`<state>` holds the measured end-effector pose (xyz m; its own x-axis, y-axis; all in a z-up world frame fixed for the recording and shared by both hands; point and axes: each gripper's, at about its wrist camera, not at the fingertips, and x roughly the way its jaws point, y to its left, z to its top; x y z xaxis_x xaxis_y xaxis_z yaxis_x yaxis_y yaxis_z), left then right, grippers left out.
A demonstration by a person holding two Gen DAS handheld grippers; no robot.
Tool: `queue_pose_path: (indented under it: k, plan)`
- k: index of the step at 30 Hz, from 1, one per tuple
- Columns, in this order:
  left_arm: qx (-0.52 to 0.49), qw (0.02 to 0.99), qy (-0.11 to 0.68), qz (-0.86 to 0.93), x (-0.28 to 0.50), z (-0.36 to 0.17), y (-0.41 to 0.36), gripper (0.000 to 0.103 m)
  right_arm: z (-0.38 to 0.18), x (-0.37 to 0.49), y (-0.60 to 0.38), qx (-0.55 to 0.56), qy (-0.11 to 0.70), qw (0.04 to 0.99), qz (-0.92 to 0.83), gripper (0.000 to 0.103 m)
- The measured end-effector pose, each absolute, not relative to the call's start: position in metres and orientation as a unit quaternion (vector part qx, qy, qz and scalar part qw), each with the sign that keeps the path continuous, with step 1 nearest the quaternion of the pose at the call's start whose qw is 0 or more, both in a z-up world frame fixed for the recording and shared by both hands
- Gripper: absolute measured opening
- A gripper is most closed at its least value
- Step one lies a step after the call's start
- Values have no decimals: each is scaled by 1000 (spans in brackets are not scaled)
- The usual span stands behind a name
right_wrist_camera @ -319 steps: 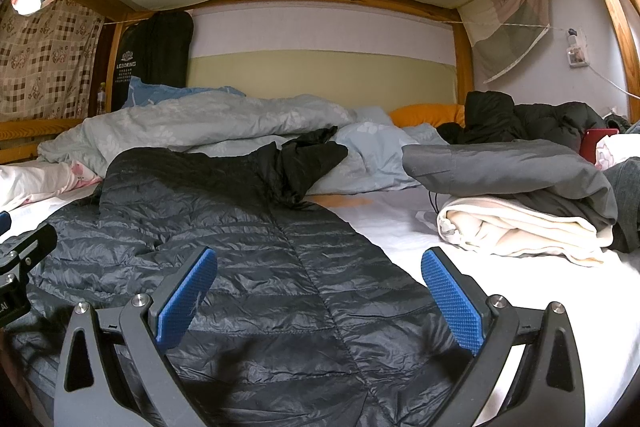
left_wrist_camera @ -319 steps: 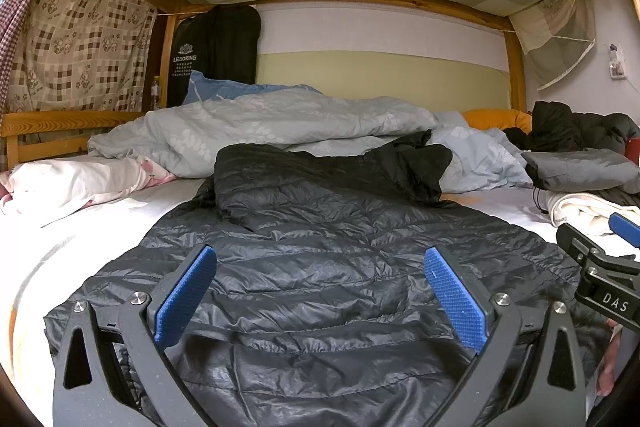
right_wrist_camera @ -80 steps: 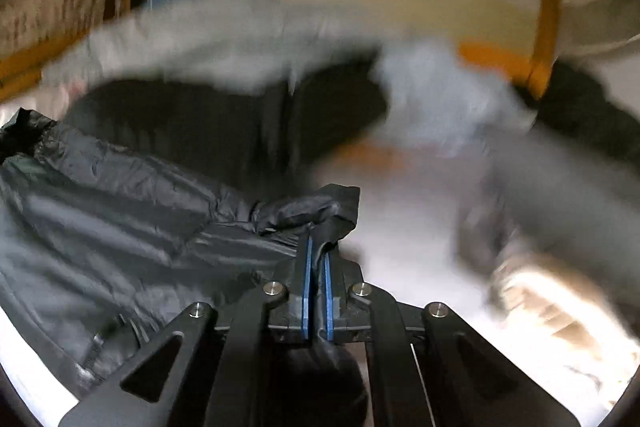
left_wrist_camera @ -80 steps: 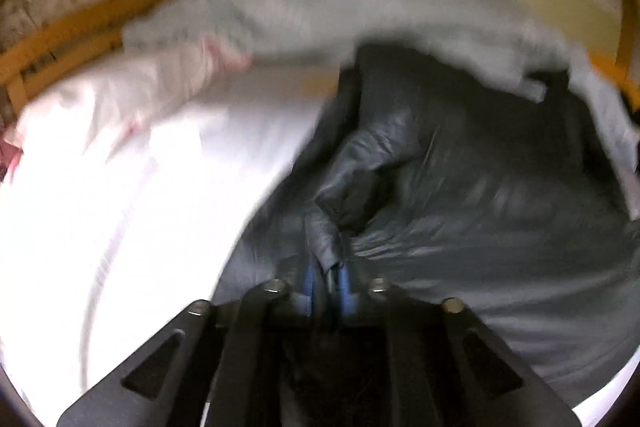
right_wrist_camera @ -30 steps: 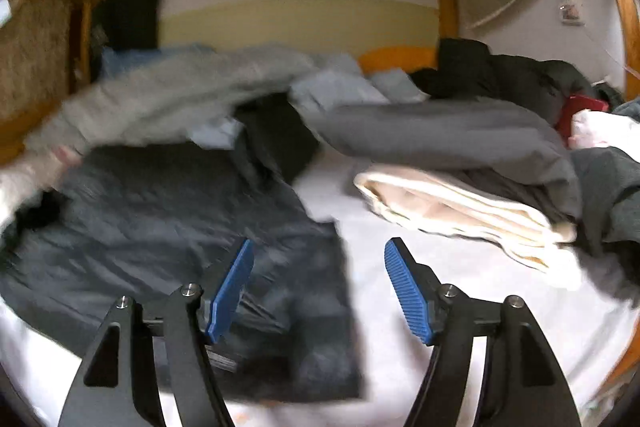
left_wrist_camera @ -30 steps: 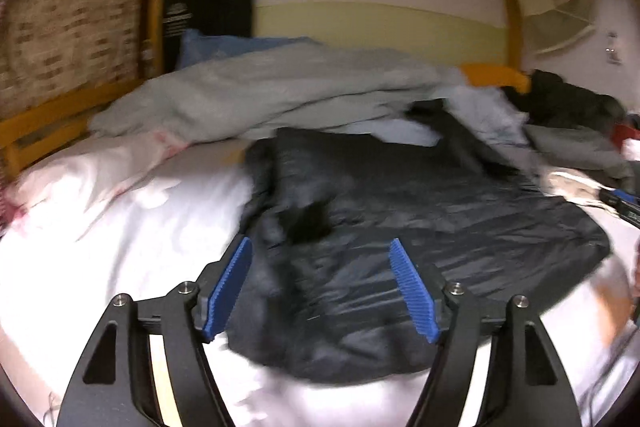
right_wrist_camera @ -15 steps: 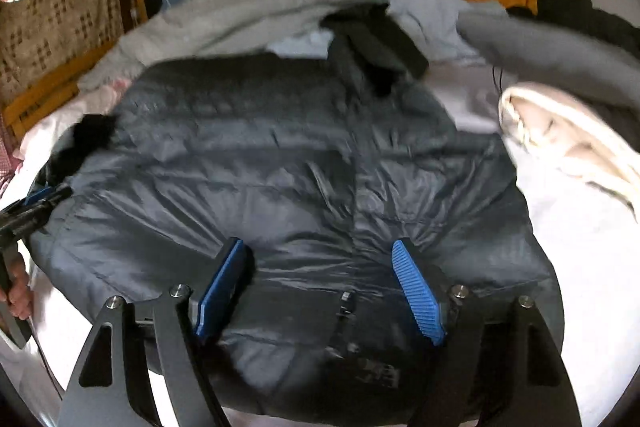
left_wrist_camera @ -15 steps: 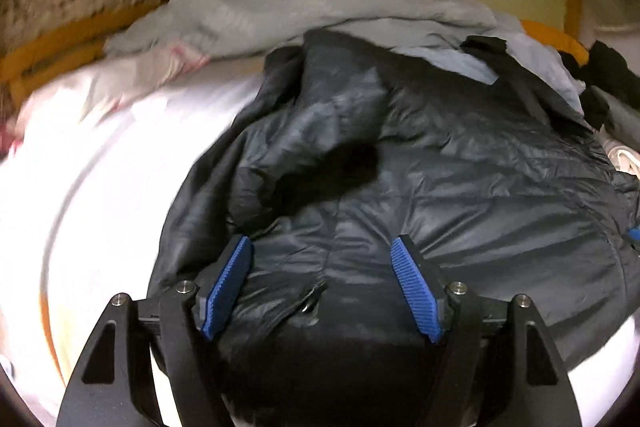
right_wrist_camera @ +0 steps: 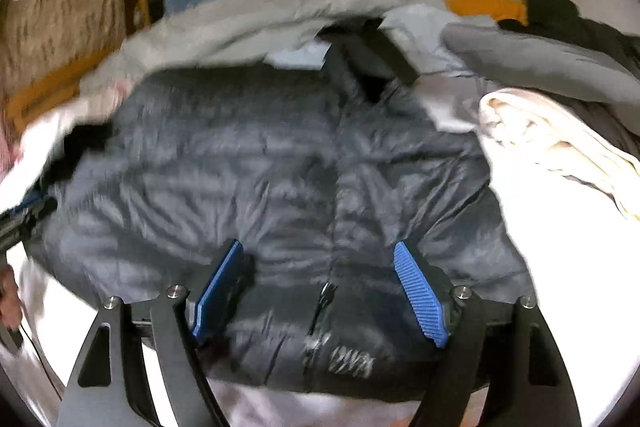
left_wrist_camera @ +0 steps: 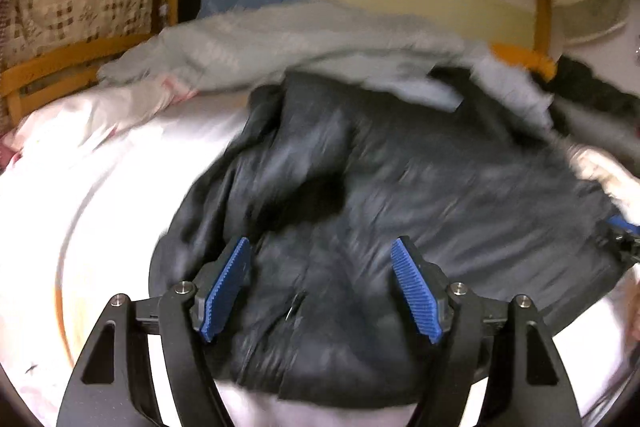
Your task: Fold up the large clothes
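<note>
A dark grey quilted puffer jacket point(left_wrist_camera: 420, 195) lies spread on the white bed sheet point(left_wrist_camera: 100, 195), its zip running toward me; it also shows in the right wrist view point(right_wrist_camera: 248, 163). My left gripper point(left_wrist_camera: 320, 287) is open and empty, low over the jacket's near left hem. My right gripper point(right_wrist_camera: 320, 287) is open and empty over the near hem, straddling the zip pull point(right_wrist_camera: 326, 293). The left gripper's tip shows at the far left of the right wrist view point(right_wrist_camera: 24, 217). Both views are motion-blurred.
A rumpled pale grey duvet point(left_wrist_camera: 304, 39) lies behind the jacket. Folded cream and grey clothes point(right_wrist_camera: 552, 131) are stacked to the right. A wooden bed frame point(left_wrist_camera: 60, 63) runs along the left and back. A pink-white pillow point(left_wrist_camera: 80, 115) lies left.
Both grippers have stayed open over the jacket's near hem and shifted slightly; the views have blurred with motion. The jacket lies much as it did half a second ago.
</note>
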<state>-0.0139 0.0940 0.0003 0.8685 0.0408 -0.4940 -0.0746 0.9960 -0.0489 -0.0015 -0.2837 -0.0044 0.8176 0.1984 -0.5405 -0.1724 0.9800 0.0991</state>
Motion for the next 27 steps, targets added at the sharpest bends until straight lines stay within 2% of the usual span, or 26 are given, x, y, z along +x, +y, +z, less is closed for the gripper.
queue_pose_path:
  k: [2,4,7,10,13,17,22,27]
  plan:
    - [-4,965,257,51,-3,13,90,76,8,3,-286,26,270,958,98,80]
    - [22,950,302,75,25,13,90,76,16,16,-286,13,268,960,81,80]
    - [-6,944,322,79,56,8,103,74,19,48,-292,15,305,949,73,80]
    - [-30,924,363,118,84,-8,122,69,11,79,-305,51,348,932,90,79]
    - [-71,911,383,135,85,-24,142,69,-12,96,-308,52,392,913,100,79]
    - [-30,915,378,140,71,-35,134,70,-20,94,-292,-6,384,919,91,79]
    - [-47,919,369,132,65,-37,138,71,-23,94,-290,-15,381,920,88,80]
    - [-72,956,263,111,16,-14,135,68,0,56,-306,44,330,938,96,80]
